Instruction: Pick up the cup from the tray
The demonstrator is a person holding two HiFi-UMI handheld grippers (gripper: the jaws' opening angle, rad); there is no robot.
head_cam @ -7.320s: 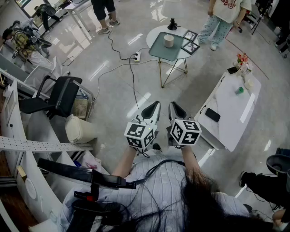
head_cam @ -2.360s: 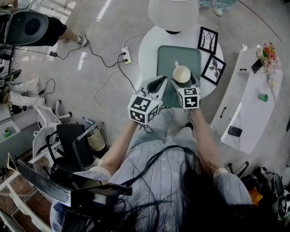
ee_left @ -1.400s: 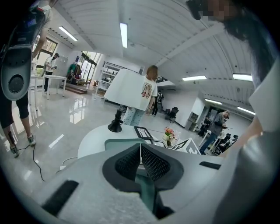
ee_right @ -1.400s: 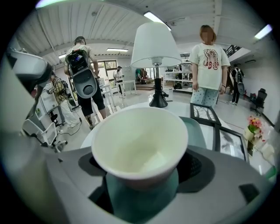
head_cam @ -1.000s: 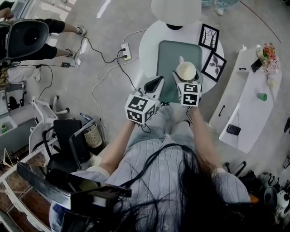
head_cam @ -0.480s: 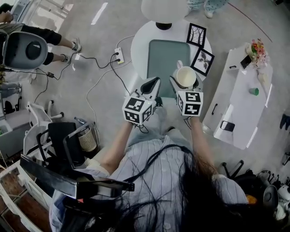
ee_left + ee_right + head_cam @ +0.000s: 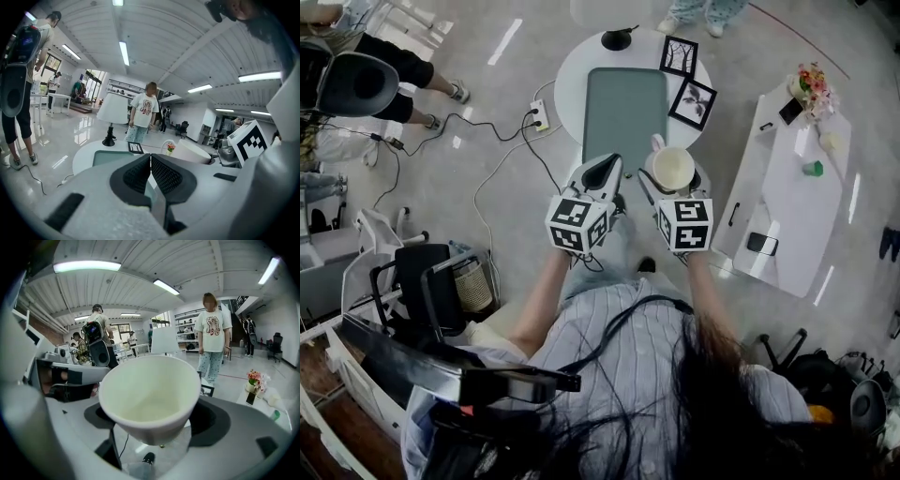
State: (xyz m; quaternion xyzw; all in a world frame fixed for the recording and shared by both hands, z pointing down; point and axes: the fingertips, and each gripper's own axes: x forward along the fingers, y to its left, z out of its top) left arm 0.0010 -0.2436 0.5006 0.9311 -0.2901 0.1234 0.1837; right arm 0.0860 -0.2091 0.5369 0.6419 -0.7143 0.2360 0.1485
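Round white surface (image 7: 570,82) upper centre, green tray (image 7: 623,108) on it. Cup (image 7: 149,394) off tray, mid-frame over floor, clamped low between right gripper (image 7: 674,182) fingers. Left gripper (image 7: 150,161) fingers pressed together, empty. Risk: tapered wall slips from grip; cup drops, likely breaks.

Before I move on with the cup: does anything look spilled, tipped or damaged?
Nothing stands out. The cream ceramic cup is empty and intact, clamped in the right gripper, clear of the tray. The grey-green rectangular tray lies flat and bare on the round white table.
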